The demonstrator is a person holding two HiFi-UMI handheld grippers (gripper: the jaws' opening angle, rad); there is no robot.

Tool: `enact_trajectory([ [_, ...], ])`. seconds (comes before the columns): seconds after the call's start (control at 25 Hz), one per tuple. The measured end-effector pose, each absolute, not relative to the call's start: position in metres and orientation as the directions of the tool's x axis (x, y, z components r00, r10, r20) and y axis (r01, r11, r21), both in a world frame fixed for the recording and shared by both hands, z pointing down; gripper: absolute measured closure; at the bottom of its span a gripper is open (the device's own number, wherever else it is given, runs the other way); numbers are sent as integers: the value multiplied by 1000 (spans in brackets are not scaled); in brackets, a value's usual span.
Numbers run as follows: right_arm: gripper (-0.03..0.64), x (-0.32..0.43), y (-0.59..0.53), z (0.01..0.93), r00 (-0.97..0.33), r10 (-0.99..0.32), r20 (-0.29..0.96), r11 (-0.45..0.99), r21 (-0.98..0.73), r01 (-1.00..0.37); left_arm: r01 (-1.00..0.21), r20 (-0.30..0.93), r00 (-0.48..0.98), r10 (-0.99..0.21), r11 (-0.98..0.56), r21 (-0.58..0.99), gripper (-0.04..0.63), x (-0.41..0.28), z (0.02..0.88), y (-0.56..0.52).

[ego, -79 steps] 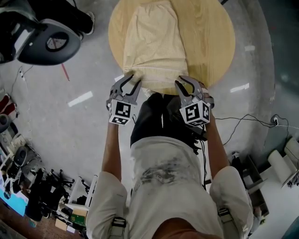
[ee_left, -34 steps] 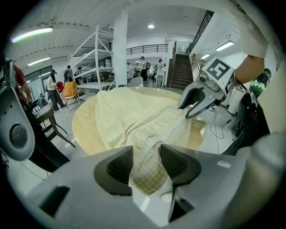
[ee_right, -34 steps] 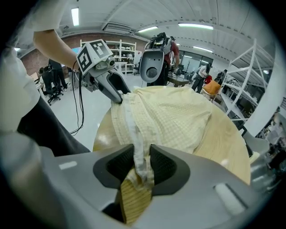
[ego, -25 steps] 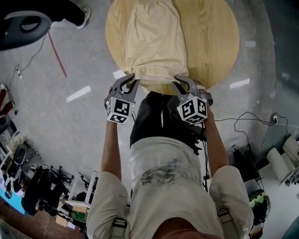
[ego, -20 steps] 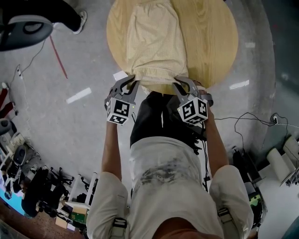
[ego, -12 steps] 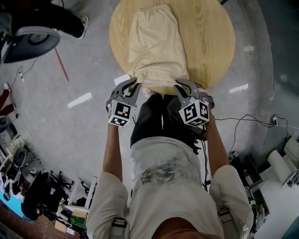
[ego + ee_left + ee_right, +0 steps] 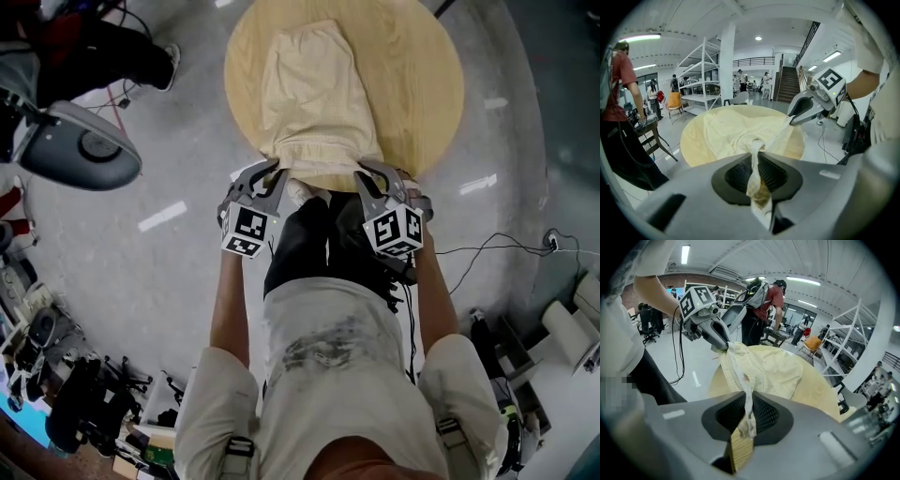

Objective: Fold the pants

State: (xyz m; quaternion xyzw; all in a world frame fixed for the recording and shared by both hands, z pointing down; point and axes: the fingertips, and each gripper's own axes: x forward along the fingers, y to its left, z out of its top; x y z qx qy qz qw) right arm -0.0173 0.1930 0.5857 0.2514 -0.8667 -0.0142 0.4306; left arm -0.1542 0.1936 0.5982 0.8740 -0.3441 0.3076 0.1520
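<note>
While I'm looking down through the head view, the pale yellow pants (image 7: pixel 314 94) are laid out lengthwise on the round wooden worktop (image 7: pixel 422 84), with the leg end flat toward the far side and the waistband (image 7: pixel 319 159) right at the near edge, closest to the person's body. Both corners of that waistband are pinched. The left hand-held gripper (image 7: pixel 266 172) is clamped on the left corner, and in its own view you can see a twisted strip of yellow fabric squeezed tight between the ribbed pads. The right hand-held gripper (image 7: pixel 367 174) has just been closing its jaws, and its view shows the fabric bunched between them too, pads pressing on it, so it's got the right corner. The waistband runs between the two of them, raised off the worktop at the near edge, while the rest of the pants lies on the wood. A black cable (image 7: pixel 487 246) snakes over the grey floor (image 7: pixel 178 262) on the right, and there's someone in a red shirt (image 7: pixel 618 89) standing beside the worktop.
</note>
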Motion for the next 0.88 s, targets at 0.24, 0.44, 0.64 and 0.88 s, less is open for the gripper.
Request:
enact_trajectory([
  [0.24, 571, -17, 188, 570, -520, -477, 709, 850, 220, -479, -690, 621, 589, -517, -722, 54, 545, -155, 579, 191],
  [0.44, 572, -24, 181, 546, -533, -500, 683, 831, 205, -516, -693, 591, 606, -533, -718, 64, 545, -162, 558, 186],
  [0.64, 572, -31, 163, 531, -531, -516, 672, 820, 207, -533, -696, 560, 624, -546, -713, 80, 545, -169, 545, 174],
  [0.88, 571, -26, 147, 523, -534, -502, 681, 829, 203, -520, -707, 548, 622, -559, -702, 88, 545, -165, 533, 156],
])
